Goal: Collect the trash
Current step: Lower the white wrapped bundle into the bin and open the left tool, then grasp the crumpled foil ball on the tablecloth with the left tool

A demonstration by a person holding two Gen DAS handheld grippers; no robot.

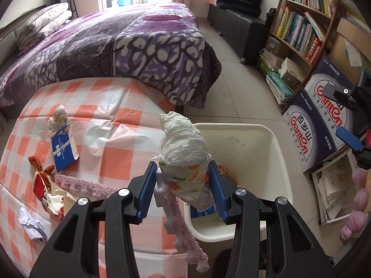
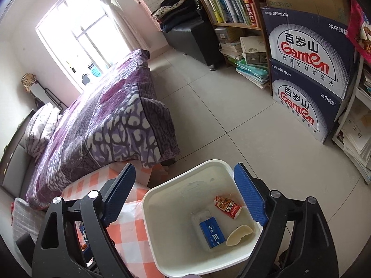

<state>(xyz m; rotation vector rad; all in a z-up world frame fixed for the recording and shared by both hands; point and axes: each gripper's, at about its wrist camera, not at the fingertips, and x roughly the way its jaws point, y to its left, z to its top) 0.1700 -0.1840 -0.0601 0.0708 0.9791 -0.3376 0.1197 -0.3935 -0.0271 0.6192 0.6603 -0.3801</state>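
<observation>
My left gripper [image 1: 183, 180] is shut on a wad of white tissue paper [image 1: 185, 148] with coloured print, with a white stick wrapped in pink fuzzy yarn [image 1: 183, 227] caught alongside; it hangs at the table's edge beside the white bin [image 1: 278, 162]. My right gripper [image 2: 185, 192] is open and empty above the same bin [image 2: 150, 208], which holds a blue carton [image 2: 212, 231], a red snack wrapper [image 2: 228, 206] and a cream scrap [image 2: 238, 234]. On the checked table [image 1: 104, 139] lie a blue carton [image 1: 63, 148], a tissue ball [image 1: 58, 117], a torn red wrapper [image 1: 46, 190] and crumpled paper [image 1: 32, 224].
A bed with a purple blanket [image 1: 116, 46] stands behind the table. A bookshelf [image 1: 299, 27] and stacked Ganten water boxes [image 2: 308, 69] line the right wall. Tiled floor [image 2: 220, 104] lies between bed and shelf. The right gripper shows at the right edge of the left wrist view [image 1: 350, 136].
</observation>
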